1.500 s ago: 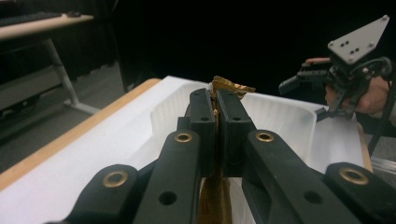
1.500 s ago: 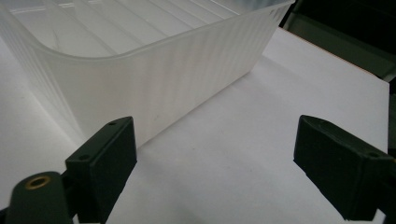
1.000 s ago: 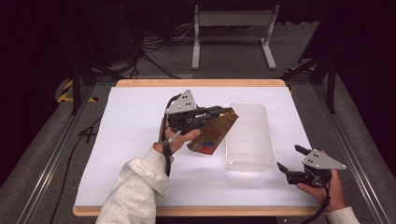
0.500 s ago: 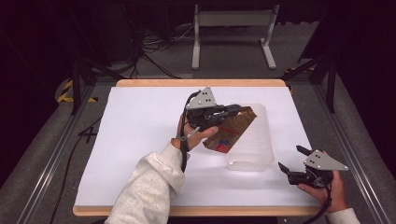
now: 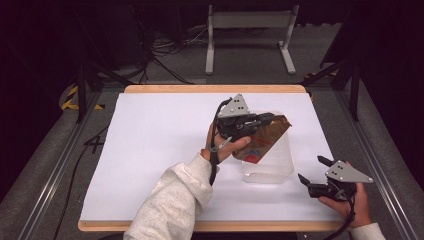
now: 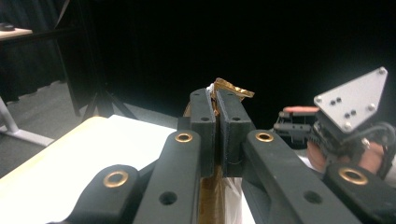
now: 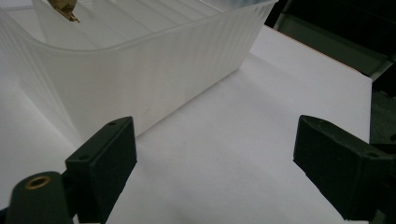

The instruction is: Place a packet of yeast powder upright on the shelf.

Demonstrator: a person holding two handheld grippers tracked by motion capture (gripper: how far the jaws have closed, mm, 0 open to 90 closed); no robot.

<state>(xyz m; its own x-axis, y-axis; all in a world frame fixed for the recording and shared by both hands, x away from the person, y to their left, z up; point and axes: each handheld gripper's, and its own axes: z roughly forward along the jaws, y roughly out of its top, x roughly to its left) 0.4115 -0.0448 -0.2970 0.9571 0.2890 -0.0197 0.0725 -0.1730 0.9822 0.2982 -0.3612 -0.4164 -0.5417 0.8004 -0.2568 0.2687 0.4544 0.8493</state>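
The left claw (image 5: 267,119), clamped on the brown packet (image 5: 265,137), has carried it from the table (image 5: 150,140) over the clear tub (image 5: 270,167); release probably comes next. The right claw (image 5: 312,170) waits wide open.

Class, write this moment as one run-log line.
left gripper: shut on brown packet | packet: above clear tub | right gripper: open, beside tub
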